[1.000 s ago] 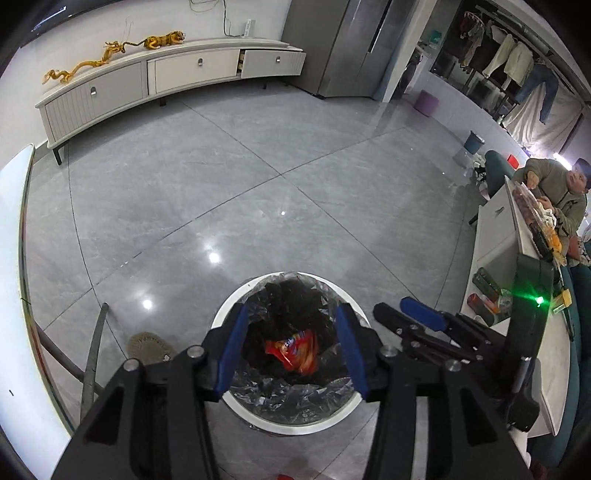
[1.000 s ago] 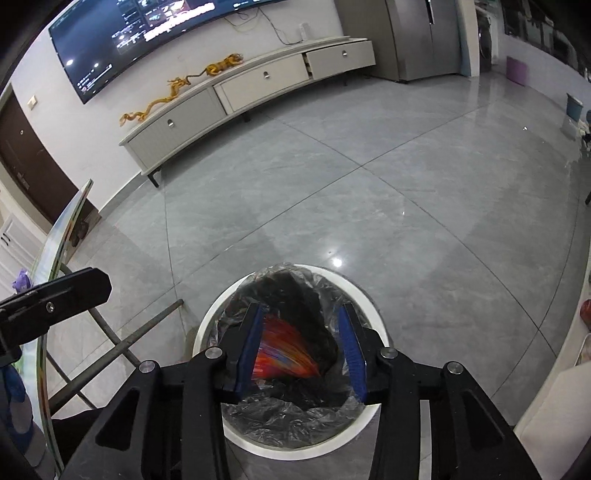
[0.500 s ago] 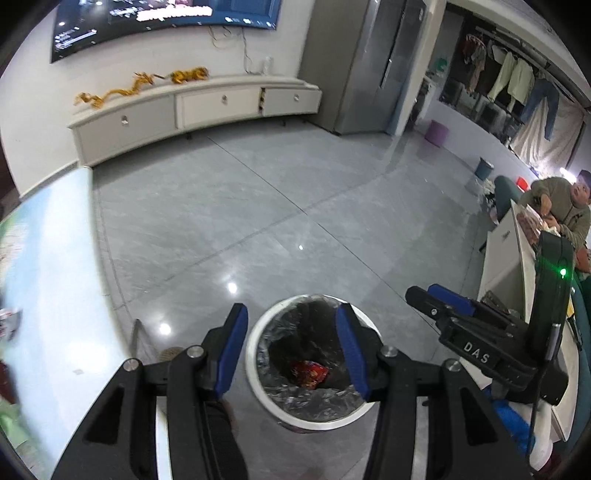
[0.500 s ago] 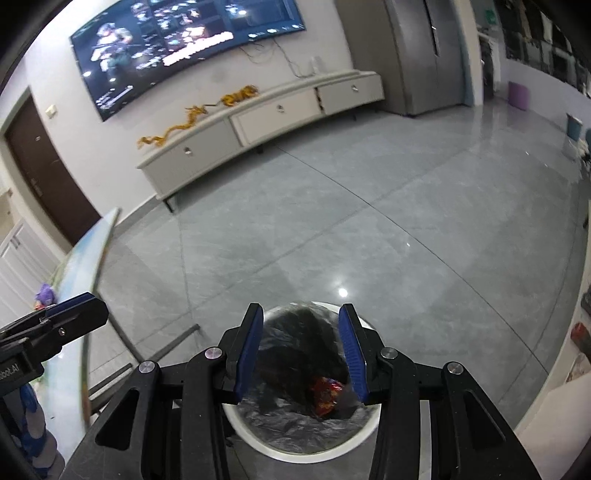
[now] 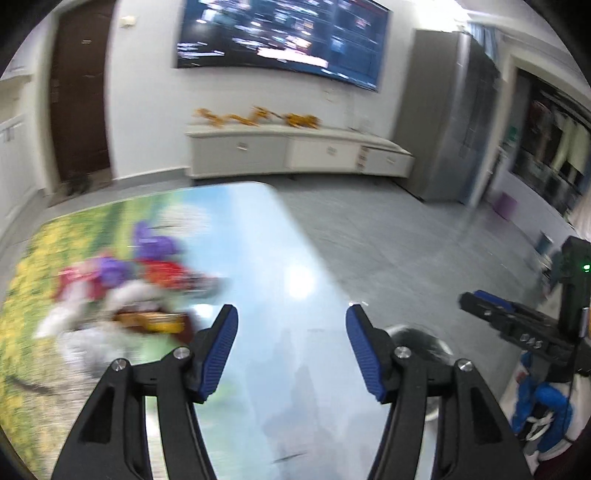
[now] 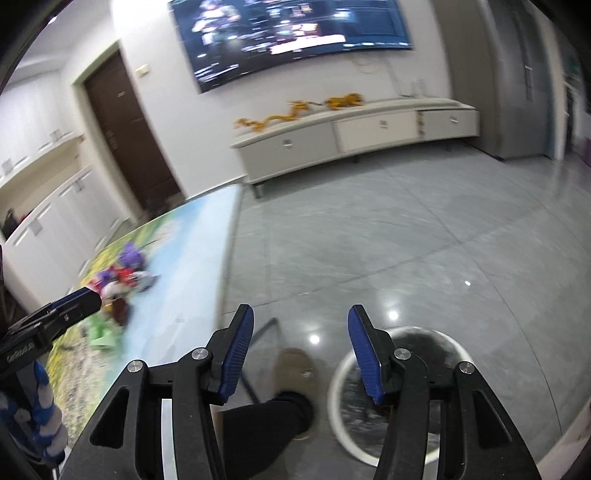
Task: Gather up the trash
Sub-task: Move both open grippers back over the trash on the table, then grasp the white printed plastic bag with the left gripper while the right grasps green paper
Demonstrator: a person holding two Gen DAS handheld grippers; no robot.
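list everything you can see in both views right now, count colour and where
table: 1, glossy top with a printed landscape, lower left
trash pile: 1 blurred heap, count unclear; red, purple, white, yellow; on the table, left part
trash bin: 1, white rim with black liner, on the floor right of the table
floor: grey glossy tiles
tv screen: 1, dark and lit, on the far wall
low cabinet: 1, off-white, under the screen
gold ornament: blurred, on the cabinet
door: 1, dark brown, far left
tall cabinet: 1, grey, right
leg and foot: 1, black trouser, beside the bin
left hand-held gripper: black with blue pads, open, empty, over the table
right hand-held gripper: same, open, empty
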